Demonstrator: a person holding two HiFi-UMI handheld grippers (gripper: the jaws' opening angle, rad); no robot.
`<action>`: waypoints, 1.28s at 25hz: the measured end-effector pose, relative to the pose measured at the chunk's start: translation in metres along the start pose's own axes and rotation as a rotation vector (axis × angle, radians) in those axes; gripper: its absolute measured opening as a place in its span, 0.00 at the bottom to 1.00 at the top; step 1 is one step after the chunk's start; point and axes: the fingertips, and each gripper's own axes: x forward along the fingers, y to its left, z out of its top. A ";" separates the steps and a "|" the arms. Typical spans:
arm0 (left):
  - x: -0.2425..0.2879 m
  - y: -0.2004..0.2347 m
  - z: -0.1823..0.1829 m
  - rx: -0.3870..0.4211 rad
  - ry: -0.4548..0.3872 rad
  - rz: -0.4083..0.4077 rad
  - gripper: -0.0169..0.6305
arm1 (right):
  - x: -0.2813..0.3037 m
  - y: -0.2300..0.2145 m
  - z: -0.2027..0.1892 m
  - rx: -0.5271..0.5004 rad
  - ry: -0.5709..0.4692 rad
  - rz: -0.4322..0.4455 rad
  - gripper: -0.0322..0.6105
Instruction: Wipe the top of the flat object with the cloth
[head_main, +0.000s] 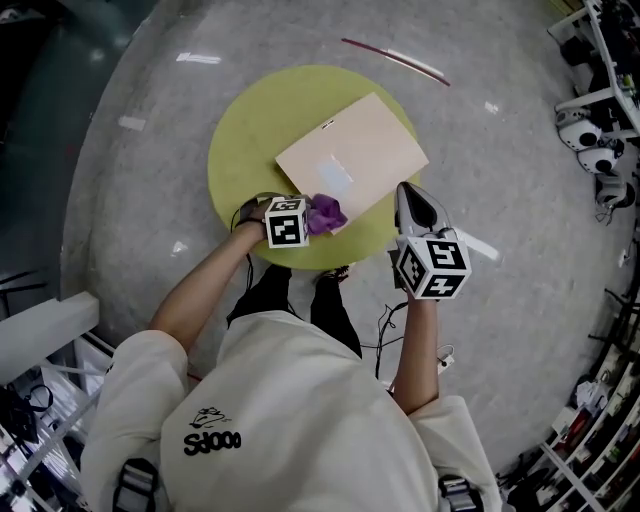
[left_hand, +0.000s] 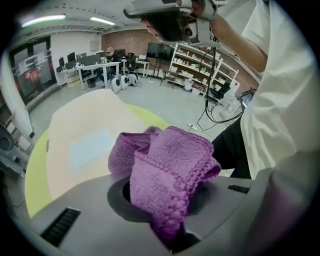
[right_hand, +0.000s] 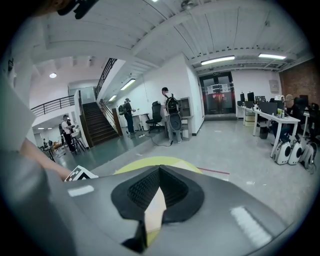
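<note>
The left gripper (head_main: 312, 218) clamps the cloth (head_main: 328, 213), which sits at the near edge of the board (head_main: 350, 150) on the table (head_main: 235, 150). Wiping seems barely begun, with most of the top left to cover. The right gripper (head_main: 408, 198) hovers beside the board, closed and empty. One cloth, one board, two grippers.

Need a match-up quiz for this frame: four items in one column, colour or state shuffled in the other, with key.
Column 1
1. cloth
2. flat board
3. round table
4. right gripper

Column 2
A. yellow-green
B. shut, nothing held
C. purple, clamped in the left gripper
D. pale beige, lying on the table

Pairs: 1-C, 2-D, 3-A, 4-B
</note>
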 end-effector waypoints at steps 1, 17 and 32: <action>0.002 -0.002 0.004 0.017 0.006 -0.015 0.13 | -0.004 -0.002 -0.003 0.006 -0.001 -0.009 0.06; 0.032 0.060 0.117 0.092 -0.089 -0.002 0.13 | -0.058 -0.074 -0.026 0.105 0.001 -0.216 0.06; -0.015 0.244 0.098 -0.390 -0.217 0.364 0.13 | -0.063 -0.091 -0.017 0.115 -0.001 -0.280 0.06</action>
